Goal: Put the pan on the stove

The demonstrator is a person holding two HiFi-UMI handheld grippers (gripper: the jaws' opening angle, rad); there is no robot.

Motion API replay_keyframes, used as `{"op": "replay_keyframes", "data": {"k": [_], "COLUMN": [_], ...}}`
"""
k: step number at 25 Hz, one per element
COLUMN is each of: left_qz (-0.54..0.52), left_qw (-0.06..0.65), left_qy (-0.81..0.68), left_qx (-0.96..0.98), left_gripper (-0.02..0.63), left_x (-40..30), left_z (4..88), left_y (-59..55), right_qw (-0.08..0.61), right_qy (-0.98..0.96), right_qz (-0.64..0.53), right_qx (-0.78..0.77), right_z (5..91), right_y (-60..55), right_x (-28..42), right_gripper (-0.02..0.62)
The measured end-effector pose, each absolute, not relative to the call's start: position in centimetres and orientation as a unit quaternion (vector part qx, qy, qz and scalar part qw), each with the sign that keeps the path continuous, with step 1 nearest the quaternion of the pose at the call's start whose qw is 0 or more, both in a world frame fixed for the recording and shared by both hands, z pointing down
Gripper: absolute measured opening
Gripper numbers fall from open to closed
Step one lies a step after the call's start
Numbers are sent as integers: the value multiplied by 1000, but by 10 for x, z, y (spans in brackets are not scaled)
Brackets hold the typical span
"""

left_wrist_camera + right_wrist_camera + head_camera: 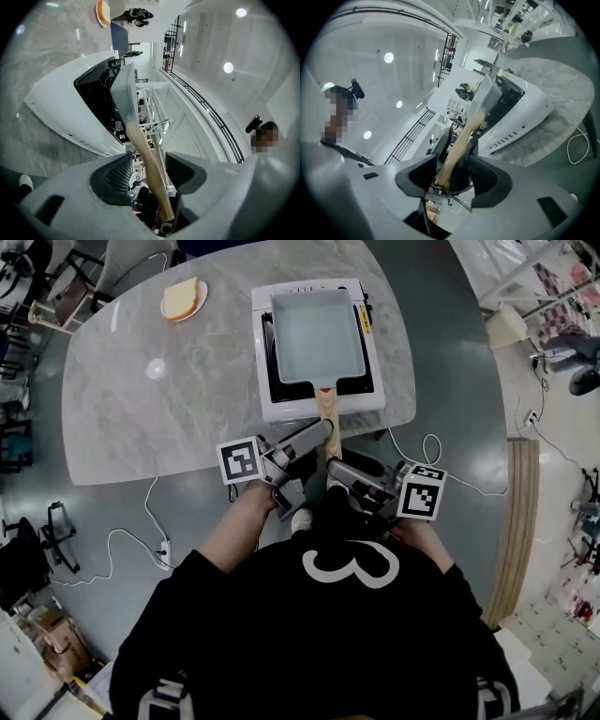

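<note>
Sitting on the stove (272, 409), the pan (317, 334) aims its handle (324, 407) back between left gripper (317, 433) and right gripper (339, 470). Both stand released (left nearer the pan)

A large white numeral "3" (350, 565) stands on the back of the person's black shirt (281, 634), the only character that can be read. The white cube at the left (239, 460) and the white cube at the right (421, 493) each bear a black-and-white square code pattern, without letters. The white tabletop stove (281, 409) on the bench carries a narrow yellow label (363, 317) along its right edge, its print too small to read.
</note>
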State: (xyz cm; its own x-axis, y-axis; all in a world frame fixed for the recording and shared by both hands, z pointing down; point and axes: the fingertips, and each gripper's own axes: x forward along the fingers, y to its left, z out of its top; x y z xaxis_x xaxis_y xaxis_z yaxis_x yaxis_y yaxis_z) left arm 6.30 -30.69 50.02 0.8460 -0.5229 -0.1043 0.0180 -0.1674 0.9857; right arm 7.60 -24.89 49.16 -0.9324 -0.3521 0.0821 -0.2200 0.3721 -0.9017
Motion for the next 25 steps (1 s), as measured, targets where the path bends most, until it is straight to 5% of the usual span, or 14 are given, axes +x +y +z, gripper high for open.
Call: {"op": "replay_keyframes", "data": {"k": [14,25], "left_qz": [-168,-23], "left_qw": [538,376], "left_qy": [-208,-261], "left_qx": [799,889], "left_gripper": [216,135], "left_x": [31,19], "left_z": [463,419], "left_y": [-264,-207], "right_qw": [73,79], "right_qy": [873,911], "right_qz": [-416,-328], "right_qx": [-244,-236], "right_z": [438,384], "right_y": [-237,-186], "right_x": [103,87], "right_gripper": [198,71]}}
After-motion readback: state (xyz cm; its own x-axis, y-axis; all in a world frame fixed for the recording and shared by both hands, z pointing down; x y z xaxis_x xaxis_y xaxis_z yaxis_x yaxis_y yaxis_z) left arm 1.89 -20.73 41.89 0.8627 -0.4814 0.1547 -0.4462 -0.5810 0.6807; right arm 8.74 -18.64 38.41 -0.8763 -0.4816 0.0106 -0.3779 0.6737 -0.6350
